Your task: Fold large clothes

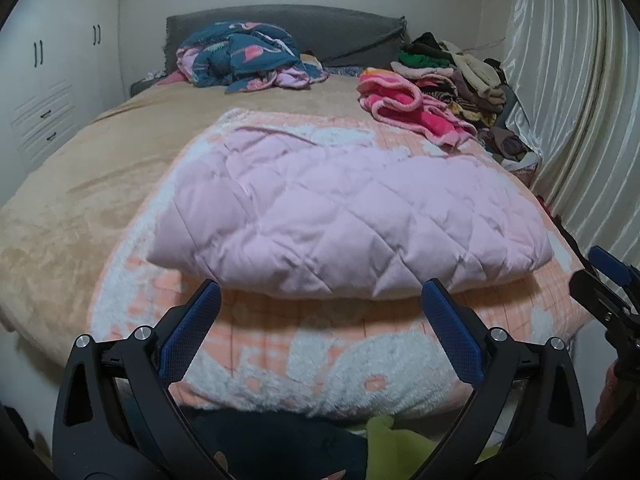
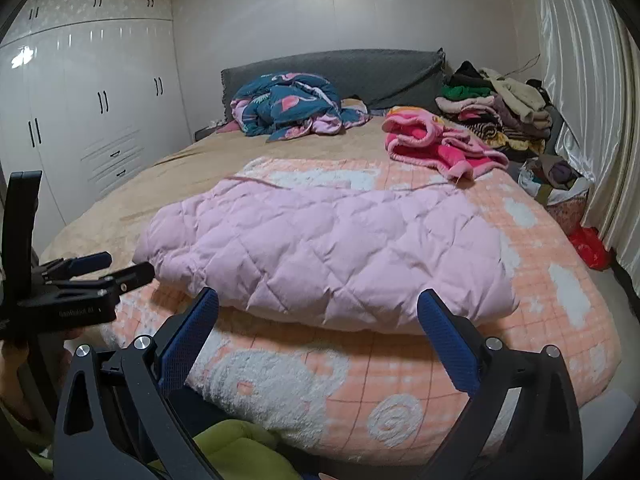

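A pale pink quilted garment [image 1: 344, 212] lies folded into a thick rectangle on an orange-and-white fleece blanket [image 1: 304, 344] at the near end of the bed; it also shows in the right wrist view [image 2: 328, 248]. My left gripper [image 1: 320, 292] is open and empty, just short of the garment's near edge. My right gripper [image 2: 318, 300] is open and empty, also just short of that edge. The right gripper shows at the right edge of the left wrist view [image 1: 608, 280], and the left gripper at the left edge of the right wrist view [image 2: 104, 268].
A tan bedspread [image 1: 100, 168] covers the bed. A blue flamingo-print duvet [image 1: 244, 60] is bunched by the grey headboard [image 1: 320, 28]. A pink fleece garment [image 1: 404, 104] and a stack of clothes [image 1: 460, 76] lie at the far right. Curtains [image 1: 580, 80] hang right, white wardrobes [image 2: 80, 120] stand left.
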The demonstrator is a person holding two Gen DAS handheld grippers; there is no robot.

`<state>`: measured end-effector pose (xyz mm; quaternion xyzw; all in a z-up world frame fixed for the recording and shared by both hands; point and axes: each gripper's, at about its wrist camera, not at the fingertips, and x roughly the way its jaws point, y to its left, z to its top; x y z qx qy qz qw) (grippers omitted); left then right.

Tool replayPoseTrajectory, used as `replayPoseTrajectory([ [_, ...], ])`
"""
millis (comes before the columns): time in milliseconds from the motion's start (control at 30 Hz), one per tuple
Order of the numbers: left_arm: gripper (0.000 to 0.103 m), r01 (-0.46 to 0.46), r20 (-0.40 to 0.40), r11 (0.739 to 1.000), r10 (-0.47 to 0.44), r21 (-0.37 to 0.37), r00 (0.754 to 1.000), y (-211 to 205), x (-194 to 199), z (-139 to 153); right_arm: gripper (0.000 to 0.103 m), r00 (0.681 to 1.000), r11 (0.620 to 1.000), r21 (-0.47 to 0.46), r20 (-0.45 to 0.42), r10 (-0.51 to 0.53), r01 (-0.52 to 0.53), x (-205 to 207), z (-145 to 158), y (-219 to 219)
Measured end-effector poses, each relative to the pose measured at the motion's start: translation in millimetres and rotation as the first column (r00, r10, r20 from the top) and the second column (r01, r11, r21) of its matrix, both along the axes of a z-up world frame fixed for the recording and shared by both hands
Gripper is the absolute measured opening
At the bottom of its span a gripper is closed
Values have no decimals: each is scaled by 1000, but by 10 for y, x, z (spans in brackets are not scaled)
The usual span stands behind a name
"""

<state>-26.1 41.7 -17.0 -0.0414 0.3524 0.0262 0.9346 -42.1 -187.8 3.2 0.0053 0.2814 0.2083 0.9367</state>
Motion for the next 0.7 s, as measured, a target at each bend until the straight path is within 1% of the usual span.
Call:
replayPoseTrajectory([
  [200, 94, 9, -24, 1000, -9, 2, 1000, -86, 6, -99, 99, 998, 1000, 7, -61, -15, 16, 101, -166, -6],
  [400, 94, 23, -11, 1000, -23, 19, 1000, -153, -9, -65, 99, 998, 1000, 10, -64, -13, 13, 110, -180, -22],
  [700, 94, 17, 0, 999, -17, 28, 1000, -158, -25, -25, 99, 999, 1000, 11, -51, -10, 10, 112, -170, -24],
])
